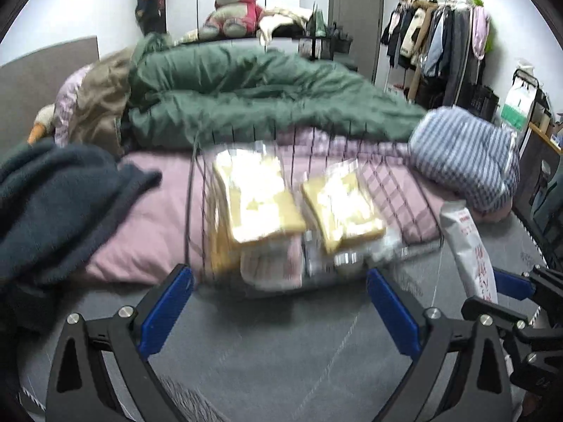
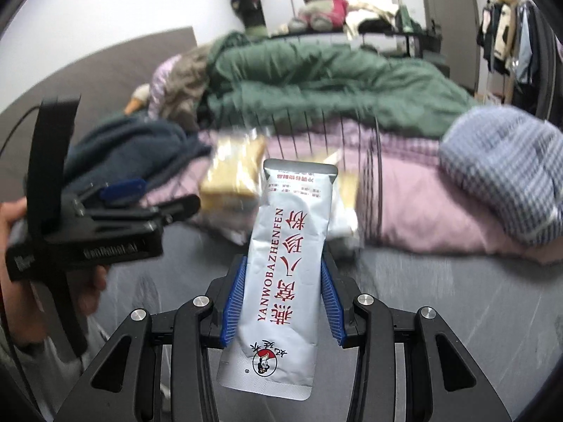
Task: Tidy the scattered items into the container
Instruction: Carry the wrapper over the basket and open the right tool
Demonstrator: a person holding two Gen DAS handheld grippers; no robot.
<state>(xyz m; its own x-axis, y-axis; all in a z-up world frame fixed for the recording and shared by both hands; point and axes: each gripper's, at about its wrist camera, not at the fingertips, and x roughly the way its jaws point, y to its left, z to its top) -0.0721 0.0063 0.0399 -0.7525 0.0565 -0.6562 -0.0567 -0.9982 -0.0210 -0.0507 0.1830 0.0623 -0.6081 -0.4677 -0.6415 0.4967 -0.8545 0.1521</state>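
Grey bedsheet beneath sachet, red lettering only right-wrist-legible

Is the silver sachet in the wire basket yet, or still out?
Out. The silver sachet is clamped between the right gripper fingers above the grey bedsheet, short of the wire basket.
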